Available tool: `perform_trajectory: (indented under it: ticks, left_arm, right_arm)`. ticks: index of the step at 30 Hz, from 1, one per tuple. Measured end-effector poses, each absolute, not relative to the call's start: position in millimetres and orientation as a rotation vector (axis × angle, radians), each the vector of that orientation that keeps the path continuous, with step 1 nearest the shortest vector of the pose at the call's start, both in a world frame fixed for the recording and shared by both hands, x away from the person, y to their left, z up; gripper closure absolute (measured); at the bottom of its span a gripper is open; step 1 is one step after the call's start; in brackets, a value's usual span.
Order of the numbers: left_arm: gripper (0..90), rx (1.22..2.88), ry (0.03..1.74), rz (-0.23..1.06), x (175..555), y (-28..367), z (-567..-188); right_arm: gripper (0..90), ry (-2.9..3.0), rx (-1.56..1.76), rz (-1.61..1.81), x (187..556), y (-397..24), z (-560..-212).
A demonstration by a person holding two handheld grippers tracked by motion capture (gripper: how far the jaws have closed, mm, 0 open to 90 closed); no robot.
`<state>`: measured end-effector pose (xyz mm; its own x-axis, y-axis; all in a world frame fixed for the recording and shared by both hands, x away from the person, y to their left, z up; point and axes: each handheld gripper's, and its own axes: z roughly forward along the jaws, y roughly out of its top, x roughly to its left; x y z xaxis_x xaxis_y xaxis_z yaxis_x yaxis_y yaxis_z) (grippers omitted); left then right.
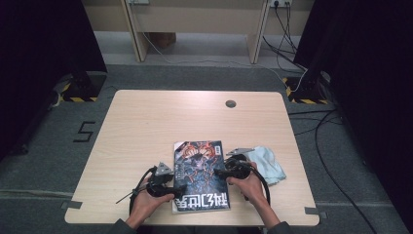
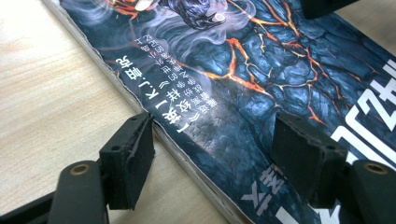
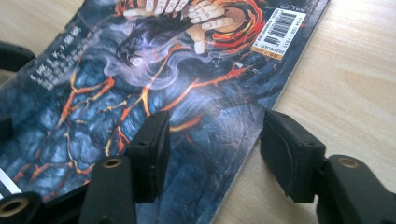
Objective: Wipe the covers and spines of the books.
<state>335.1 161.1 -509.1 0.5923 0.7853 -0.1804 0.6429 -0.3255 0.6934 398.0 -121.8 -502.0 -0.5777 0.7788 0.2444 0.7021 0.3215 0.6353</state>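
Observation:
A book [image 1: 200,170] with a dark blue and orange cover lies flat near the front edge of the wooden table [image 1: 146,122]. My left gripper [image 1: 179,189] is at the book's left edge. In the left gripper view the jaws [image 2: 212,144] straddle that edge of the book [image 2: 243,70], one pad beside the spine on the table and the other over the cover. My right gripper [image 1: 219,171] is at the right edge. Its jaws [image 3: 212,140] stand apart, one over the cover [image 3: 140,93] and one over bare wood. Neither gripper pinches anything.
A crumpled pale blue cloth [image 1: 267,163] lies just right of the right gripper. A round cable hole [image 1: 231,103] sits near the table's far edge. Cables run over the grey floor at the right. The book's barcode [image 3: 279,28] is at its far right corner.

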Motion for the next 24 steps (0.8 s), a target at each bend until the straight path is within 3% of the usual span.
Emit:
perform_trajectory:
  ticks: [6,24]
  left_arm:
    - [31.4,2.068,1.123,0.261,332.4,158.9,-509.8]
    - [35.6,2.045,1.134,0.276,325.6,161.6,-511.0]
  right_arm:
    - [49.3,2.398,1.546,1.212,400.3,-131.0,-504.6]
    - [71.3,2.363,1.486,1.486,390.0,-123.7,-481.0]
